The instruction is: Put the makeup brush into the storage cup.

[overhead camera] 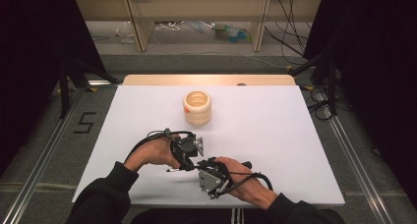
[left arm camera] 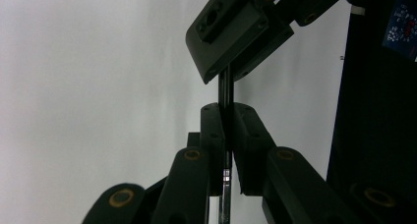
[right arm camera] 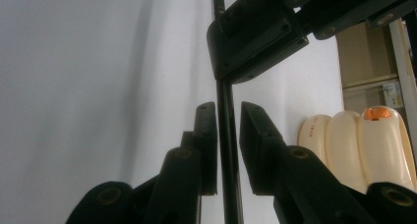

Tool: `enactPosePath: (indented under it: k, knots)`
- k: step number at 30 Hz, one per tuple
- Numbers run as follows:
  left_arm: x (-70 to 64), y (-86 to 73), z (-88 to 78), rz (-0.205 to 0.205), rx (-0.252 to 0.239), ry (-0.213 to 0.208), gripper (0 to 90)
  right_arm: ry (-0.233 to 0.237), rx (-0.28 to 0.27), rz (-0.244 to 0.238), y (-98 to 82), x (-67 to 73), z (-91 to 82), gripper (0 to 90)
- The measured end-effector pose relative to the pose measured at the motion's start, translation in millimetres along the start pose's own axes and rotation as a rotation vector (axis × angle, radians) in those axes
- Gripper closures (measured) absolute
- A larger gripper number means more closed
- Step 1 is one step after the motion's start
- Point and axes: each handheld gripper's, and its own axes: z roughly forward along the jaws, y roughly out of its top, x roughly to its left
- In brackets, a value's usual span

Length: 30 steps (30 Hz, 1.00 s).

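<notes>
Both hands sit at the near edge of the white table (overhead camera: 275, 135), grippers nose to nose over one thin black rod (overhead camera: 183, 169). From my left gripper (overhead camera: 189, 160) view its jaws are clamped tight on the rod (left arm camera: 225, 94), which runs straight up between the pads and into the other gripper's jaws at the top of that view. On my right gripper (overhead camera: 199, 166) the rod (right arm camera: 224, 116) stands between the jaws with a thin gap on either side; I read them as not pressing, so the left one carries it. No earlier frame here, so I state only that gap. Rod sits just above the tabletop between the two hands, with a silvery band (left arm camera: 225, 175) low on it in the left gripper view. Only other thing on the surface is a cream ribbed ring stack (overhead camera: 197, 107) with an orange mark, well apart from the grippers toward the far side and not in the way. Same stack (right arm camera: 359, 145) shows at the right edge of the right gripper view. Beyond the table I see wooden shelf legs (overhead camera: 140, 25), loose cables (overhead camera: 290, 32) and floor clutter. Dark curtains flank both sides.
</notes>
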Motion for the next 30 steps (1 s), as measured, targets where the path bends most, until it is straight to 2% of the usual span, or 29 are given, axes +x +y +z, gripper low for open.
enactPosePath:
  k: [4, 10, 12, 13, 14, 15, 19, 20, 21, 22, 23, 24, 25, 27, 28, 29, 30]
  knots:
    - [-0.9, 0.5, 0.1, 0.000, -0.002, 0.001, 83.7, -0.009, 0.019, 0.016, 0.4, 1.3, -0.1, 79.8]
    - [-1.4, 1.1, 0.0, 0.007, 0.000, -0.002, 83.6, -0.001, 0.018, 0.009, 1.1, 1.6, 0.1, 82.5]
    - [-1.5, 1.1, -0.1, 0.005, -0.002, -0.003, 83.6, 0.012, 0.009, -0.021, 1.3, 0.3, 1.0, 83.3]
    - [-1.5, 1.1, -0.1, 0.005, -0.002, -0.003, 83.7, 0.012, 0.009, -0.021, 1.3, 0.3, 1.0, 83.3]
    - [-1.4, 1.1, -0.2, 0.005, -0.003, -0.003, 83.7, -0.001, 0.009, -0.049, 0.7, -1.0, 1.1, 83.5]
    - [-1.4, 0.9, -0.3, 0.001, -0.005, -0.005, 83.5, 0.008, -0.005, -0.075, 0.7, -2.3, 1.8, 83.8]
    - [-1.3, 0.8, -1.1, -0.011, -0.009, -0.007, 82.2, 0.005, -0.005, -0.073, 0.4, -2.7, 1.5, 83.9]
    - [-0.4, 0.9, -1.6, -0.008, -0.015, -0.004, 76.9, 0.003, -0.005, -0.079, 0.4, -3.5, 0.9, 83.9]
    - [0.1, 0.1, -2.7, -0.017, -0.028, -0.018, 76.7, 0.002, -0.004, -0.076, 0.4, -3.7, 0.7, 83.9]
    - [0.1, 0.1, -2.7, -0.017, -0.028, -0.018, 74.7, -0.002, 0.001, -0.056, -0.2, -3.1, -0.1, 84.0]
    - [-0.4, -0.7, -3.2, -0.013, -0.022, -0.025, 74.7, -0.002, 0.001, -0.056, -0.2, -3.1, -0.1, 84.0]
    - [-0.3, -1.5, -3.6, -0.015, -0.032, -0.017, 70.9, 0.009, 0.009, -0.008, -0.4, -2.0, -1.8, 84.0]
    - [0.5, -2.3, -4.7, -0.020, -0.035, -0.013, 70.0, -0.003, 0.016, 0.014, -1.0, -1.7, -3.1, 83.9]
    - [1.6, -4.9, -6.8, -0.029, -0.044, -0.009, 67.0, -0.004, 0.012, 0.018, -2.0, -2.7, -4.0, 84.0]
    - [3.4, -7.9, -9.5, -0.045, -0.070, -0.010, 65.2, -0.005, -0.014, -0.034, -3.6, -8.2, -4.4, 84.0]
    - [3.4, -7.9, -9.5, -0.045, -0.070, -0.010, 65.1, -0.005, -0.014, -0.034, -3.6, -8.2, -4.4, 84.0]
    - [4.4, -9.8, -11.6, -0.053, -0.080, 0.000, 65.1, -0.001, 0.006, 0.034, -5.0, -4.5, -6.4, 84.0]
